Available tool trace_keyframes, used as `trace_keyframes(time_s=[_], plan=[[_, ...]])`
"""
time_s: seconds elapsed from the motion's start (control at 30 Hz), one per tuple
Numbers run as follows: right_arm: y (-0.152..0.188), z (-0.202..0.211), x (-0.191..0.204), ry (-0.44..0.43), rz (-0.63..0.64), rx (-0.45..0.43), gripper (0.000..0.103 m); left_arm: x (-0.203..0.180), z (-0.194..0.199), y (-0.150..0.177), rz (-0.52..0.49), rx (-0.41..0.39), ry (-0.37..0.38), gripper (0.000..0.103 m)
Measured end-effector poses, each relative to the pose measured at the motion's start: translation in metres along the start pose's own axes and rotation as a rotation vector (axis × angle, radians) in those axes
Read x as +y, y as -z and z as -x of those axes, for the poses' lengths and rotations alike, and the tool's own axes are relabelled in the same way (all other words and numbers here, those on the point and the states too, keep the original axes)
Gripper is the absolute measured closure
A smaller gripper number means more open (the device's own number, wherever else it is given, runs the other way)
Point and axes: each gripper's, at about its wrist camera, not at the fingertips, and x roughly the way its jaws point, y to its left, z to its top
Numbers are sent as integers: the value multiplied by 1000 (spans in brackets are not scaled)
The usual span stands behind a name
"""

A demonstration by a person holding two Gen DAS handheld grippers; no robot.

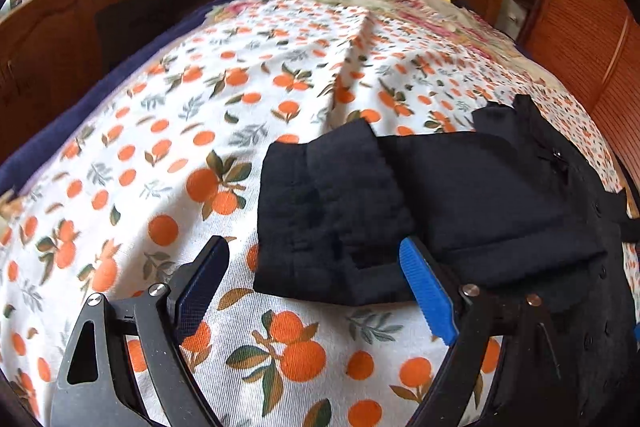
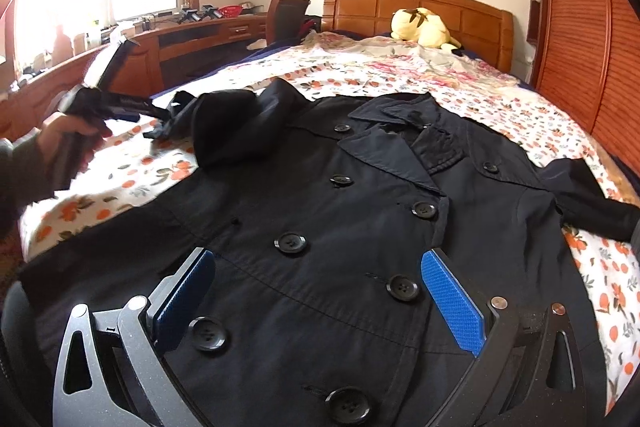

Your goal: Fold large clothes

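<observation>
A large black double-breasted coat [image 2: 360,227] lies front-up on the bed, its collar toward the headboard. Its left sleeve [image 2: 228,131] is bunched and folded up beside the shoulder; in the left wrist view the sleeve [image 1: 360,211] lies just ahead of the fingers. My left gripper [image 1: 316,259] is open and empty, low over the sheet at the sleeve's cuff end; it also shows in the right wrist view [image 2: 120,107] held in a hand. My right gripper [image 2: 316,275] is open and empty above the coat's buttoned front. The right sleeve [image 2: 592,199] spreads out to the right.
The bed has an orange-print sheet [image 1: 160,155], a wooden headboard [image 2: 420,11] and a yellow plush toy [image 2: 424,27] by the pillows. A wooden desk [image 2: 180,43] and chair [image 2: 286,15] stand on the left. A slatted wardrobe [image 2: 580,39] stands on the right.
</observation>
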Motion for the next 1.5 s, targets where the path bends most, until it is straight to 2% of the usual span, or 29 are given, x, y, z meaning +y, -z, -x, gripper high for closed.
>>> trace_keyframes(time_s=[0.2, 0.33, 0.37, 0.4, 0.43, 0.47, 0.5, 0.53, 0.57, 0.6, 0.67, 0.83, 0.97, 1.2, 1.33, 1.5], plan=[[-8, 13, 2, -50, -3, -23, 0, 3, -27, 4, 45, 68, 17, 16], [-7, 22, 2, -65, 3, -42, 0, -8, -28, 4, 4, 61, -7, 16], [-7, 24, 2, -63, 8, -48, 0, -10, -27, 3, 0, 56, -3, 25], [-7, 24, 2, -59, 13, -53, 0, -12, -26, 2, -4, 55, 5, 42], [-6, 24, 2, -53, 18, -54, 0, -15, -25, 1, -9, 57, 3, 48], [-5, 24, 1, -49, 20, -53, 0, -19, -23, 0, -18, 55, 1, 65], [-4, 24, 0, -48, 17, -51, 0, -22, -20, -1, -31, 52, 3, 74], [-4, 26, 0, -49, 11, -49, 0, -26, -17, -3, -49, 39, -6, 77], [-4, 28, -1, -49, 3, -52, 0, -31, -13, -6, -71, 22, -21, 90], [-5, 30, -2, -47, -1, -57, 0, -37, -7, -9, -94, 5, -37, 94], [-5, 34, -4, -32, -6, -71, 0, -51, 9, -16, -123, -42, -41, 95], [-3, 45, -9, -19, -19, -99, 0, -102, 68, -28, -203, -176, 8, 95], [2, 55, -13, -4, -21, -118, 0, -154, 111, -29, -288, -256, 89, 96], [10, 69, -22, 53, -30, -145, 0, -232, 156, -7, -396, -278, 216, 95], [19, 72, -29, 75, -49, -134, 0, -261, 174, 17, -455, -304, 234, 95], [26, 75, -34, 98, -62, -117, 0, -273, 191, 50, -516, -318, 243, 95]])
